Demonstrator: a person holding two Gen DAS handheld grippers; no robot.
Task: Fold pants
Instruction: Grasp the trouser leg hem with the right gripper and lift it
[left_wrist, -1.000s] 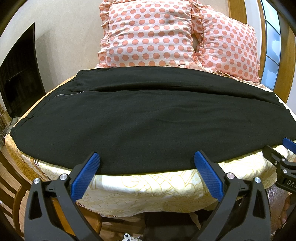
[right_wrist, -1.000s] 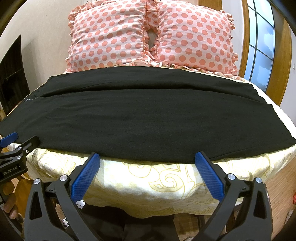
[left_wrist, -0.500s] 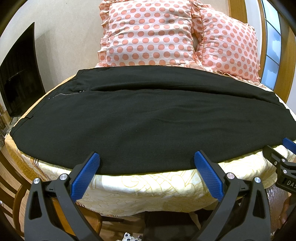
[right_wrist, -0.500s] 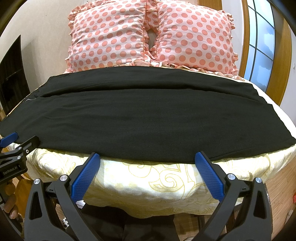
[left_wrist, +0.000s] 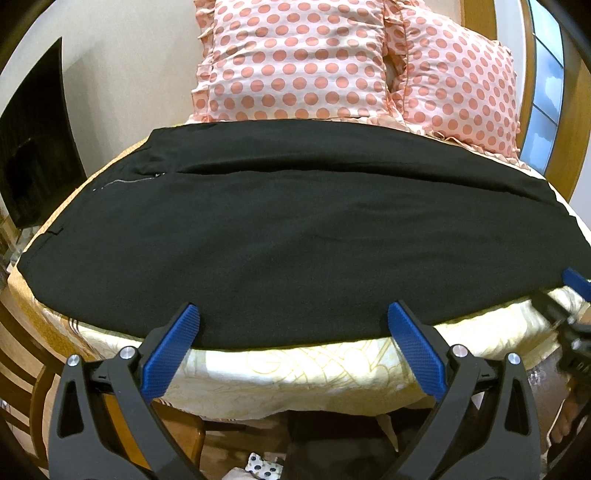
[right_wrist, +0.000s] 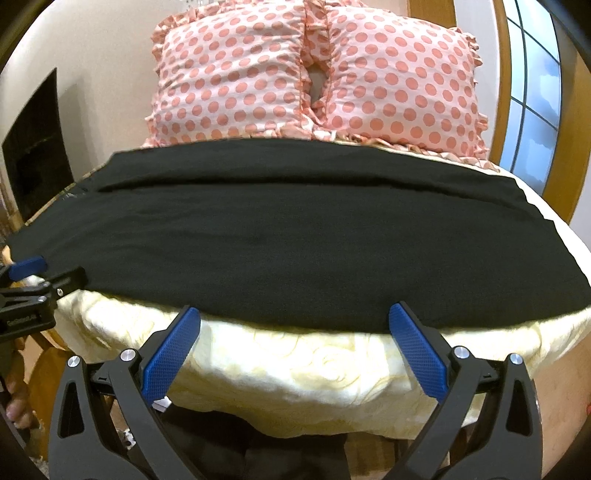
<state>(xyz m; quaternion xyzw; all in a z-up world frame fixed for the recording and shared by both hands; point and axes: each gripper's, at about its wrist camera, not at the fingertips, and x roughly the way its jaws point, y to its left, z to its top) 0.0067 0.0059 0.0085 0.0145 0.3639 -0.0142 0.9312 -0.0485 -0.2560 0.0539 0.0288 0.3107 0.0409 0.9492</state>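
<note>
Bed (left_wrist: 314, 373), black pants (left_wrist: 295, 240) flat, just beyond both gaping claws (left_wrist: 293, 325)

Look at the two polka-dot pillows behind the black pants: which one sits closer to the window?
The right-hand pillow: its outer edge lies beside the wood-framed window, while the left-hand pillow sits nearer the bare wall.

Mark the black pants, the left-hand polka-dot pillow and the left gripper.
black pants (left_wrist: 295, 236), left wrist view, middle of the fabric
polka-dot pillow (left_wrist: 295, 62), left wrist view, its face
left gripper (left_wrist: 293, 328), left wrist view, between fingertips
</note>
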